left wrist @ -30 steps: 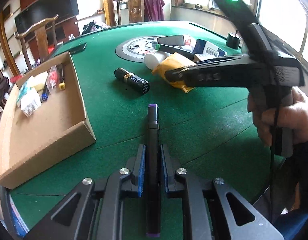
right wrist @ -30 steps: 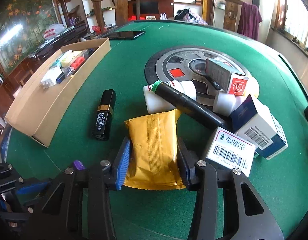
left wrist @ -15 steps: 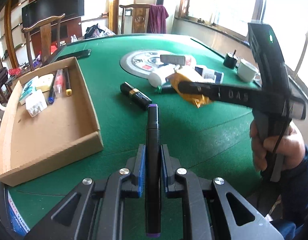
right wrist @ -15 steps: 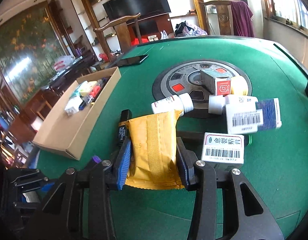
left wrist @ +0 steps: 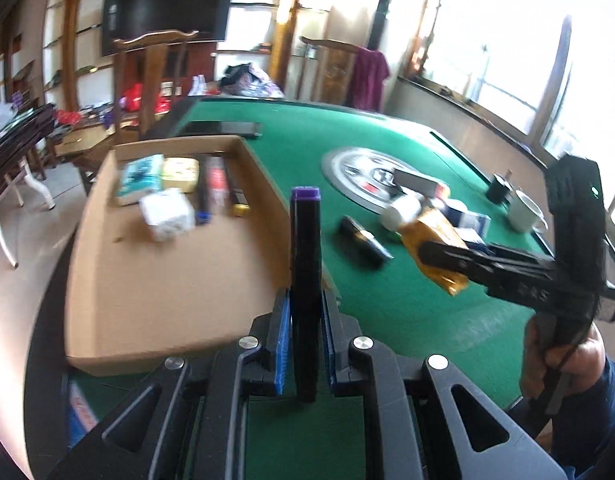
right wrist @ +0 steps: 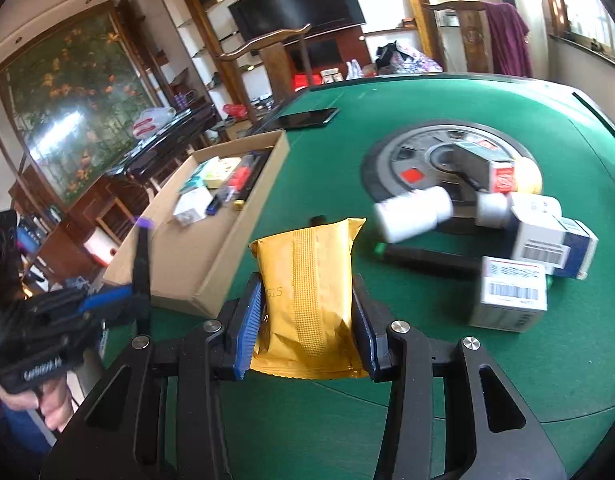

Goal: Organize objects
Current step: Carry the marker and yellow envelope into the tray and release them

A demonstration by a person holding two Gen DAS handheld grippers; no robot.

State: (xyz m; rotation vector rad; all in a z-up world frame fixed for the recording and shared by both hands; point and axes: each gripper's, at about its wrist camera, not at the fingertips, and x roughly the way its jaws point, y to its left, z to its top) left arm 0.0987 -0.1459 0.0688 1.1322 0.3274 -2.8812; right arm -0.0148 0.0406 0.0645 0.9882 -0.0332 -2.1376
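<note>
A: Where was the marker?
B: The black marker with the purple cap (left wrist: pixel 305 280) stood between the blue pads of the left gripper (left wrist: pixel 303 344), jaws narrow and clamped on it, cap end pointing away over the near corner of the cardboard tray (left wrist: pixel 155 304). The gripper tilted down toward the tray and the green surface (left wrist: pixel 407 300).

A: And the other hand?
B: The right gripper (right wrist: pixel 307 320) held the yellow packet (right wrist: pixel 309 280) lengthwise, jaws partly open and pressed against its two long sides, lifted clear of the surface. In the left view a hand (left wrist: pixel 563 360) gripped its handle at the right edge, a blue sleeve below it.

A: Any room to move?
B: Bare green lay between the tray's right wall and the pile of things. The near half of the tray floor was bare cardboard.

A: What sat in the tray?
B: At its far end: a teal box (left wrist: pixel 141 178), a pale yellow box (left wrist: pixel 181 174), a white packet (left wrist: pixel 167 216) and some pens (left wrist: pixel 217 184), blurred.

A: And outside it?
B: A black lipstick tube (left wrist: pixel 365 242) lay beside the tray; further right were a white bottle (right wrist: pixel 413 216), a black marker with a green end (right wrist: pixel 427 260) and several barcoded boxes (right wrist: pixel 511 296), near the round grey panel (right wrist: pixel 411 164)
</note>
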